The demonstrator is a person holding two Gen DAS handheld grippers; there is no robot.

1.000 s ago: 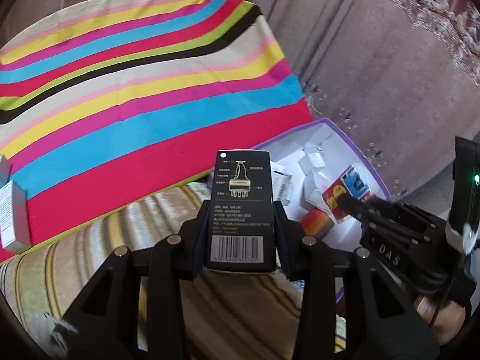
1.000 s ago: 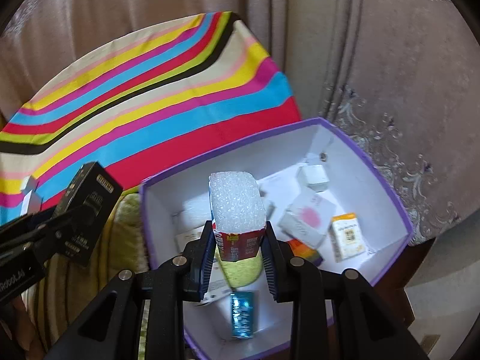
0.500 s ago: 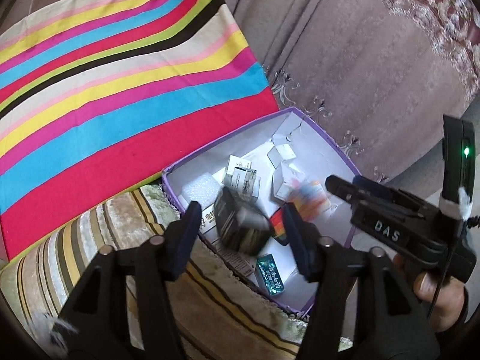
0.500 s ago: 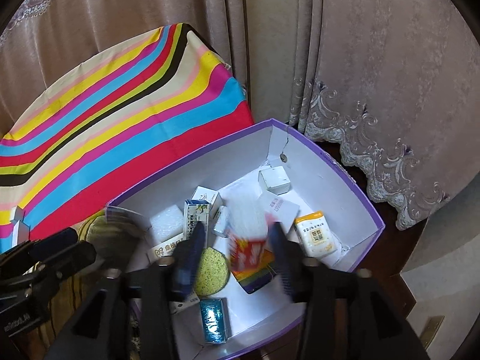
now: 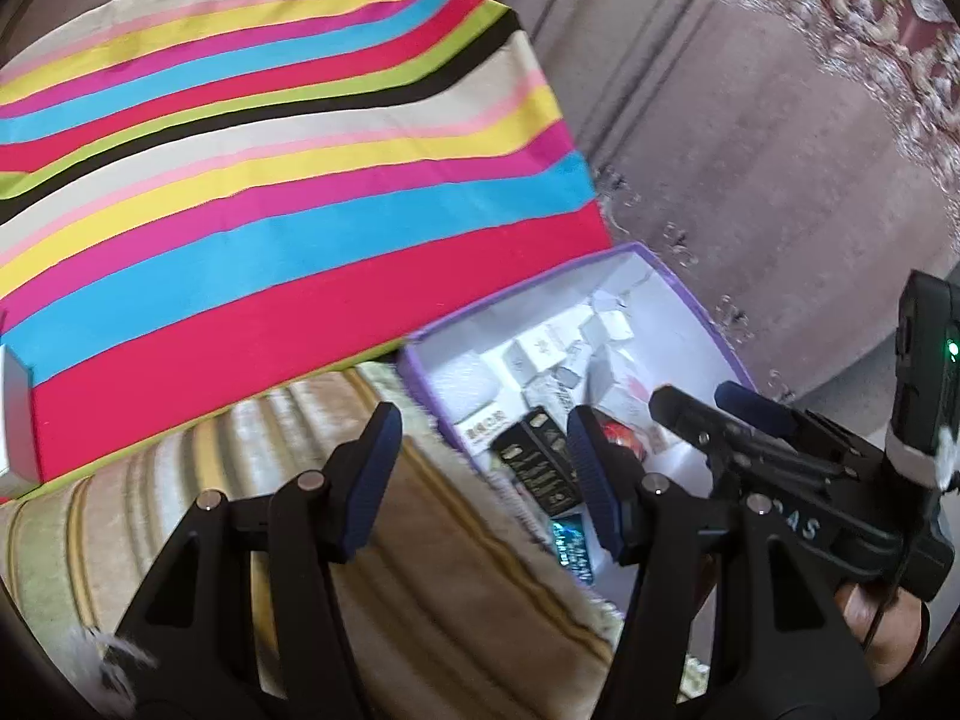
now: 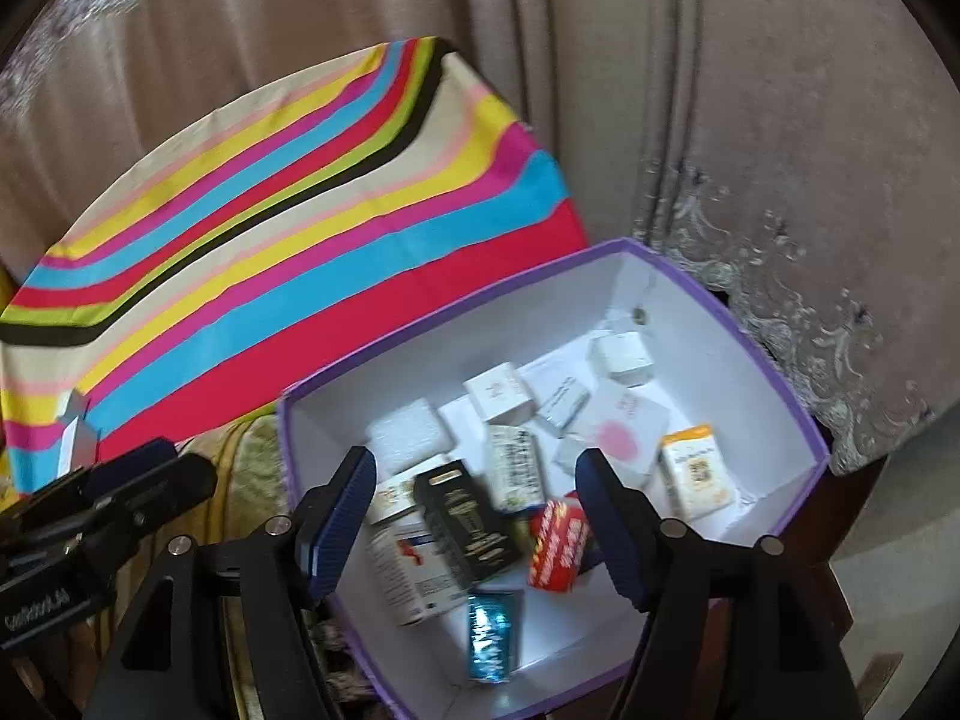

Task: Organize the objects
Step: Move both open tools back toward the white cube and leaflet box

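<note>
Purple-rimmed white cardboard box (image 6: 774, 360) now holds both drops.
Black carton (image 6: 471, 525) and red packet (image 6: 558, 543) left the grippers, lie at box's 6 o'clock. Left gripper (image 5: 480, 468) half open, empty; right gripper (image 6: 474, 510) opening, empty. White carton (image 5: 15, 414) on striped cloth (image 5: 270, 180), 9 o'clock, looks next.

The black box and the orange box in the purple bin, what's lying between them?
Right wrist view: a red packet, between black box and orange box.

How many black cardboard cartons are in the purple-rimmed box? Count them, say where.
1. The black cardboard carton lies near-left in the purple-rimmed box, beside a red carton; more may hide underneath.
</note>
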